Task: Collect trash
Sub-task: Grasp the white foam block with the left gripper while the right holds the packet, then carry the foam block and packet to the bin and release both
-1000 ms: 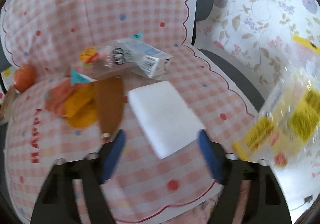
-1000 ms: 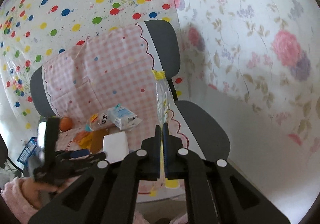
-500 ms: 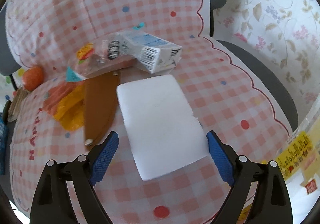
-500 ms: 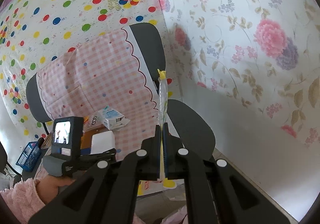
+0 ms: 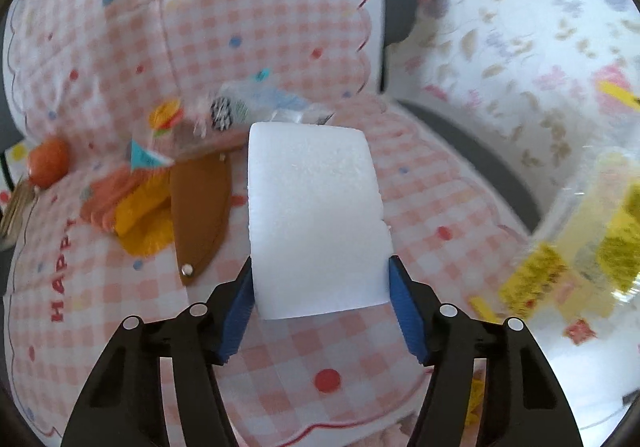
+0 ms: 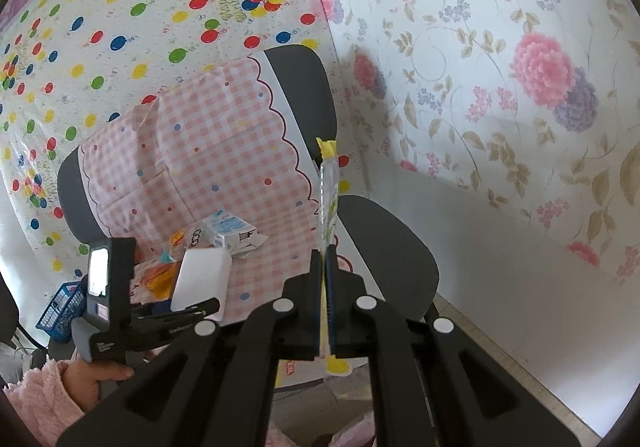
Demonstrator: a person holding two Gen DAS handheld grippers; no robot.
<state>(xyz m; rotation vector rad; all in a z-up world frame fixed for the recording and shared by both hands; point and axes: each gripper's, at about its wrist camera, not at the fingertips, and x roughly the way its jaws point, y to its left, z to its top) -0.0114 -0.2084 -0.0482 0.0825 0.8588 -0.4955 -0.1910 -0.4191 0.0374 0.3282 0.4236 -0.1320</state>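
Observation:
My left gripper [image 5: 320, 279] is shut on a white foam block [image 5: 312, 215] and holds it tilted above the pink checked cloth [image 5: 280, 359] on the chair seat. The block and the left gripper also show in the right wrist view [image 6: 202, 277]. My right gripper [image 6: 325, 255] is shut on the edge of a clear plastic bag with yellow print [image 6: 329, 191], seen edge-on; the bag shows blurred at the right of the left wrist view [image 5: 592, 247]. Behind the block lie a blue-white carton [image 5: 276, 105], a clear wrapper [image 5: 188, 123], a brown leather piece [image 5: 200, 203] and orange-yellow scraps [image 5: 132, 203].
The dark office chair [image 6: 384, 243] stands against a floral wall [image 6: 500, 87]. A dotted balloon sheet [image 6: 120, 7] hangs behind it. An orange ball [image 5: 48, 163] sits at the cloth's left edge. A blue basket [image 6: 60, 307] is on the floor at left.
My left gripper has closed on the white foam block and lifted its near end off the cloth. The right gripper has kept hold of the bag and shifted slightly.

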